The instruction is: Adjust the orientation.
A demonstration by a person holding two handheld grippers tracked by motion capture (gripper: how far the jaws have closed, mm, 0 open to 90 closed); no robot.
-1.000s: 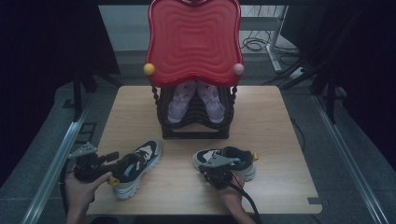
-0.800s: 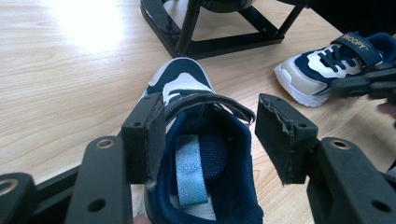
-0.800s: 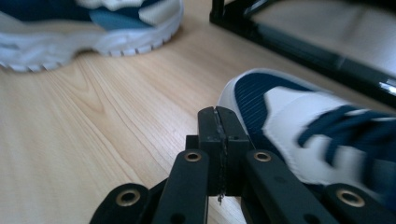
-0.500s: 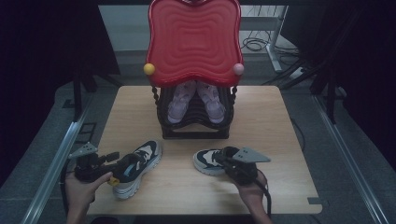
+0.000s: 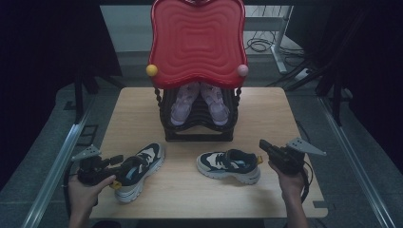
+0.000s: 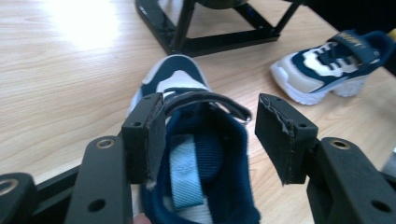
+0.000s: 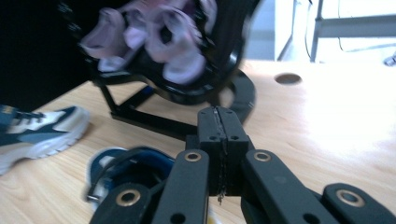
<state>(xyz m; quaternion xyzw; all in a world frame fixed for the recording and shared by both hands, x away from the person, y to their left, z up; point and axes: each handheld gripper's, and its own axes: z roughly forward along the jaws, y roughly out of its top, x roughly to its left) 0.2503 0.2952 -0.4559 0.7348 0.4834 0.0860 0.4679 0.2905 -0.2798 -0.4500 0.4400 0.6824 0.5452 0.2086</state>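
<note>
my left gripper (image 6: 210, 135) straddles the collar of the left shoe (image 5: 138, 170) at lower left, jaws spread, not pinching, ready to lift. my right gripper (image 5: 264, 147), jaws pressed together and empty, sits just right of the other shoe (image 5: 228, 165).

Table (image 5: 142, 109): pale wood-grain top, smooth, slight sheen under the lamp. Left sneaker (image 6: 187, 154), between the left gripper (image 6: 210, 135) fingers: navy knit cloth lining, light blue insole, smooth white synthetic panels. Finger pads (image 6: 144, 135): matt black, rubbery, frayed at the edges. Right sneaker (image 5: 229, 165), just beside the right gripper (image 7: 218, 126): same cloth, chunky matt rubber-like sole. Shoe rack (image 5: 199, 130): black frame, semi-gloss. Red panel (image 5: 197, 42): glossy, rippled plastic.
</note>
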